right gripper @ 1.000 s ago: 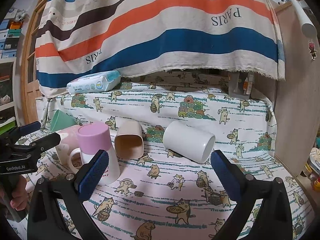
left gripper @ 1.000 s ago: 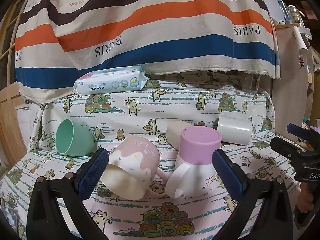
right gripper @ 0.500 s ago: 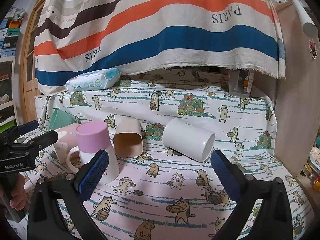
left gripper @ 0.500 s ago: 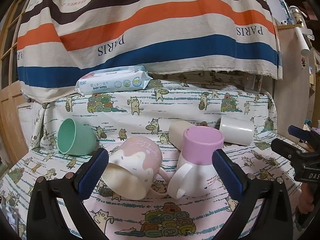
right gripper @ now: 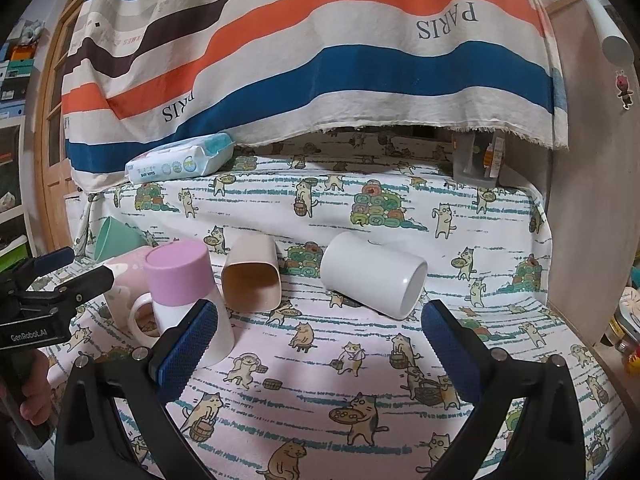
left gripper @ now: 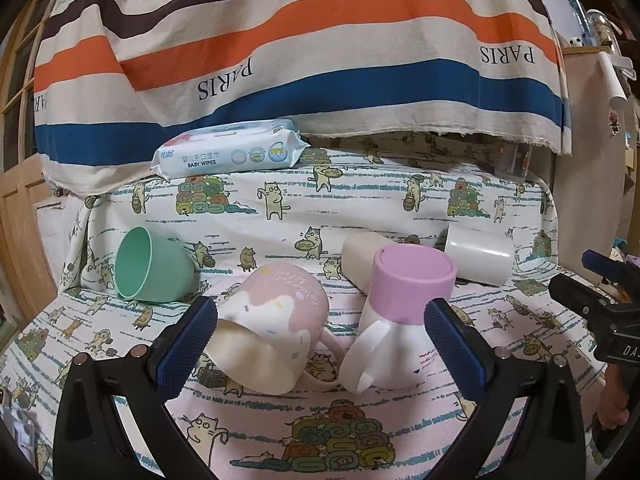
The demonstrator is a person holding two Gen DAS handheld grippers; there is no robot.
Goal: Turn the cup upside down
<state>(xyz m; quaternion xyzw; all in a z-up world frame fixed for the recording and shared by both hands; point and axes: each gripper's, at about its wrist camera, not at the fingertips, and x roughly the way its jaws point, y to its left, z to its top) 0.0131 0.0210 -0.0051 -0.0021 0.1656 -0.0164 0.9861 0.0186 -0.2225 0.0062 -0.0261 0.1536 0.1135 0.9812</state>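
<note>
In the left wrist view the left tongs stand spread wide and empty, framing two cups at once: the pink speckled mug lying on its side with its mouth toward the camera, which I judge the cup to be flipped next, and the purple-based mug already standing mouth-down, its handle toward the pink one; behind lie the green cup, a beige cup and a white cup, all tipped on their sides, so five cups in all, one inverted and four waiting; a single pack of baby wipes rests on the raised ledge under the striped cloth, out of the work; in the right wrist view the right tongs are likewise spread and empty, held low over the cat-print tabletop cover, pointing at the gap before the white cup, probably waiting their turn; the green cup is mostly hidden there, so its pose is unclear.
</note>
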